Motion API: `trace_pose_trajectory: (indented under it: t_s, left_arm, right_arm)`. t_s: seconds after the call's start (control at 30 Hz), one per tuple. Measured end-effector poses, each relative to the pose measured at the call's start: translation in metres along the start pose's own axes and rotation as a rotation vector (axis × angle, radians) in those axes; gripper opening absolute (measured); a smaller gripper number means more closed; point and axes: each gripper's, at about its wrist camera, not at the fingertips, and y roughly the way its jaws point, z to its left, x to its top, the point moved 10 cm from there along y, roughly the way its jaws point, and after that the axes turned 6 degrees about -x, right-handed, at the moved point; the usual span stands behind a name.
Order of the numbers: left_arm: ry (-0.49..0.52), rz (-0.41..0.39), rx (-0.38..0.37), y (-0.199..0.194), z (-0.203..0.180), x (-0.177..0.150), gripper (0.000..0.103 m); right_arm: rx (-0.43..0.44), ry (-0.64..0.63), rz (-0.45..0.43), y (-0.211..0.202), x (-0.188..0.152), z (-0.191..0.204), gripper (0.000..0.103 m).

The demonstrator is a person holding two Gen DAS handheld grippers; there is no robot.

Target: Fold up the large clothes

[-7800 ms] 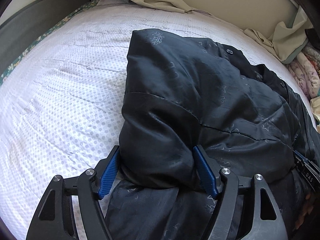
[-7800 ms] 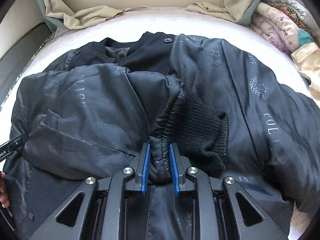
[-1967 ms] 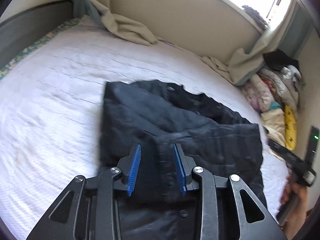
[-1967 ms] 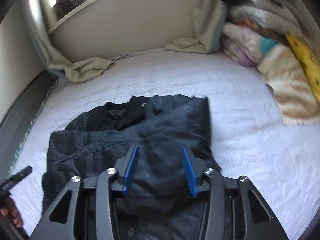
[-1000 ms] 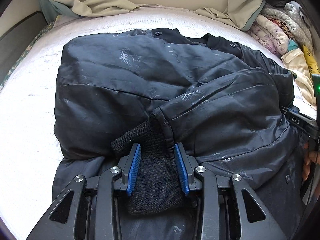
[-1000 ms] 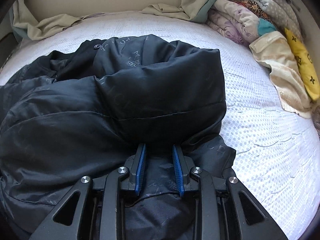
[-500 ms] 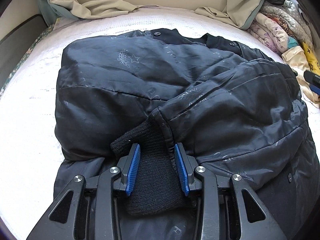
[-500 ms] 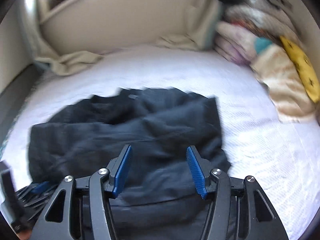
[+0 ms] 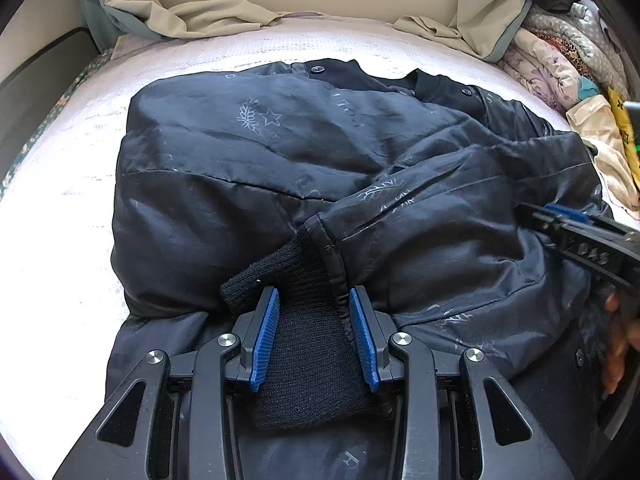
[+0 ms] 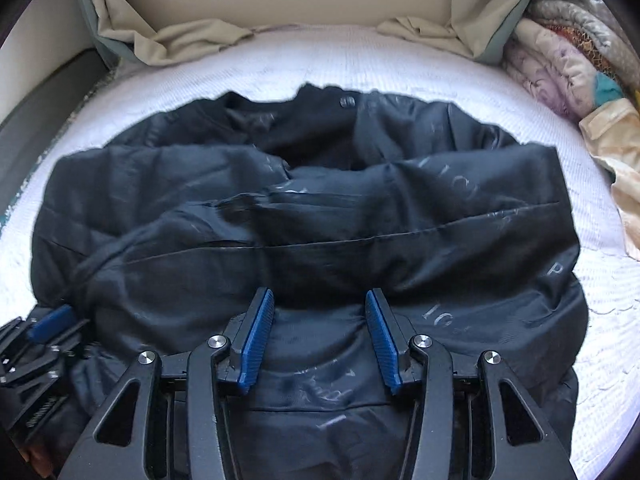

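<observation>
**Sleeve laid in, hem fold pending**

White dotted bedspread, beige headboard behind, crumpled beige sheet along it, pile of patterned bedding beyond the jacket's collar end, off to its right side. Black padded jacket lies spread mid-bed, collar toward the headboard, both sleeves crossed over its chest.

Left gripper holds the knit cuff of the sleeve lying over the jacket's front: pads narrow, pressed on the ribbing and the gathered seam. Right gripper sits at the jacket's lower right part; jaws half-wide and closing, shell fabric lying between them, pads not visibly pinching it.

Judgement for the step: let the right take a full bite of hem, both layers, before any lift. Set the cuff flat inside the jacket's outline before the left lets go, or the sleeve may slide out. Slippery shell, puffy fill: likely to spring back, so press each crease down.
</observation>
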Motion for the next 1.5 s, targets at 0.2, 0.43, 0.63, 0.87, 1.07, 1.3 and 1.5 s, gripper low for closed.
trace_pose_trajectory:
  t_s: [0.2,0.43,0.63,0.87,1.07,1.3,1.5]
  left_arm:
    - [-0.008,0.005,0.004,0.000,-0.001,0.001,0.042]
    - [-0.036,0.036,-0.058,-0.009,0.001,0.003,0.053]
    - [-0.019,-0.049,-0.102,-0.051,-0.021,0.014,0.063]
    - [0.082,0.036,-0.097,-0.024,-0.048,-0.014,0.064]
    - [0.102,0.034,-0.061,-0.010,-0.045,-0.017,0.070]
    - [0.100,0.023,-0.042,0.003,-0.040,-0.015,0.078]
    - [0.099,0.010,-0.021,0.006,-0.042,-0.014,0.079]
  right_arm:
    - [-0.067,-0.032,-0.032,0.012,-0.006,0.005,0.045]
    - [0.049,0.081,0.009,-0.028,0.007,-0.002,0.066]
    - [0.049,0.103,-0.074,-0.080,0.013,-0.015,0.066]
    - [0.016,0.089,0.031,-0.072,-0.026,-0.024,0.054]
    - [-0.004,0.038,0.077,-0.048,-0.051,-0.017,0.055]
    - [-0.012,0.013,0.064,-0.017,-0.057,-0.013,0.055]
    - [-0.042,-0.012,0.023,-0.006,-0.057,-0.010,0.055]
